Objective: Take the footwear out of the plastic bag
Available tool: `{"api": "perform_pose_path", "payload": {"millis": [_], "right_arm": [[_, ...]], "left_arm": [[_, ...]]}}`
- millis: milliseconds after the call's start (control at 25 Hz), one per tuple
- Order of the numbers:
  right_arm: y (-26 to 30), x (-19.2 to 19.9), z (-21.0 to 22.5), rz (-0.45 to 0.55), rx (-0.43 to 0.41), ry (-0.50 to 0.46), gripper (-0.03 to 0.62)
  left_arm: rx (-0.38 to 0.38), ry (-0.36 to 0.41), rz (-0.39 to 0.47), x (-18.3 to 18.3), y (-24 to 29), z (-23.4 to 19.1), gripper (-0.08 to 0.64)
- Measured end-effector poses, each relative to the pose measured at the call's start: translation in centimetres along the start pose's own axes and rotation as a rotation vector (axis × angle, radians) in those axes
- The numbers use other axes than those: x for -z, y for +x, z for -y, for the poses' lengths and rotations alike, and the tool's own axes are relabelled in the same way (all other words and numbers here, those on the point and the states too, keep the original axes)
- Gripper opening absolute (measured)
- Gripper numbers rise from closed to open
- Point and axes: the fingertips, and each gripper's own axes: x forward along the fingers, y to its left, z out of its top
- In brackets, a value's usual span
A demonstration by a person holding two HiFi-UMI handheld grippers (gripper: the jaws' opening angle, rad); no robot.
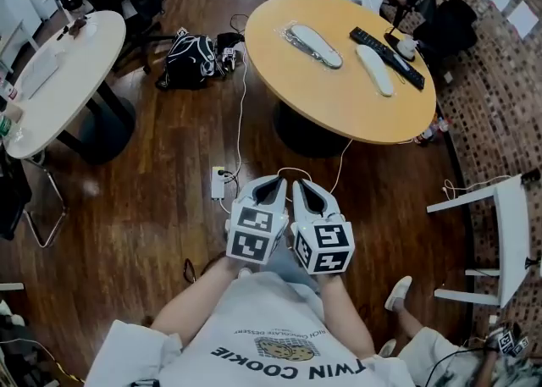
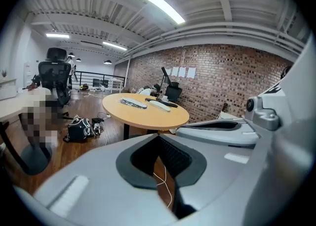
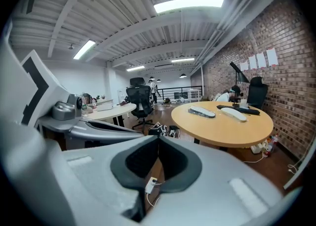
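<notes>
Two grippers sit side by side low in the middle of the head view, held out in front of the person: the left gripper (image 1: 278,180) and the right gripper (image 1: 302,184), tips nearly touching each other. Both have their jaws pressed together with nothing caught between them. Only wooden floor and a white cable show through the hollow behind the tips.

The footwear lies well apart from them, at the upper right of the head view on a round wooden table (image 1: 339,114). One bagged slipper (image 1: 315,45), white, lies inside a clear plastic bag (image 1: 288,31) toward the table's left. A bare slipper (image 1: 374,69), also white, lies just to its right, with a long black device (image 1: 387,57) beside it.

In the left gripper view the table stands above the jaw tips near mid-frame; in the right gripper view it stands right of centre. A black bag (image 1: 190,59) lies on the floor left of the table, and a white power strip (image 1: 218,182) lies just left of the grippers.
</notes>
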Motion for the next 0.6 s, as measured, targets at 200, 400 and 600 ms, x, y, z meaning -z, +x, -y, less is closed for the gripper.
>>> {"api": "perform_pose_path", "payload": {"millis": [200, 400, 600], "right_arm": [[4.3, -1.8, 3.2, 0.001, -0.014, 0.017, 0.003], [9.3, -4.3, 9.0, 0.003, -0.014, 0.04, 0.003], [13.7, -6.9, 14.6, 0.011, -0.01, 0.078, 0.003]], "left_arm": [[-0.009, 0.005, -0.022, -1.8, 4.8, -1.8, 0.006], [-0.004, 0.013, -0.042, -5.5, 11.9, -3.0, 0.006], [-0.003, 0.042, -0.062, -9.2, 18.5, -4.1, 0.006]]}}
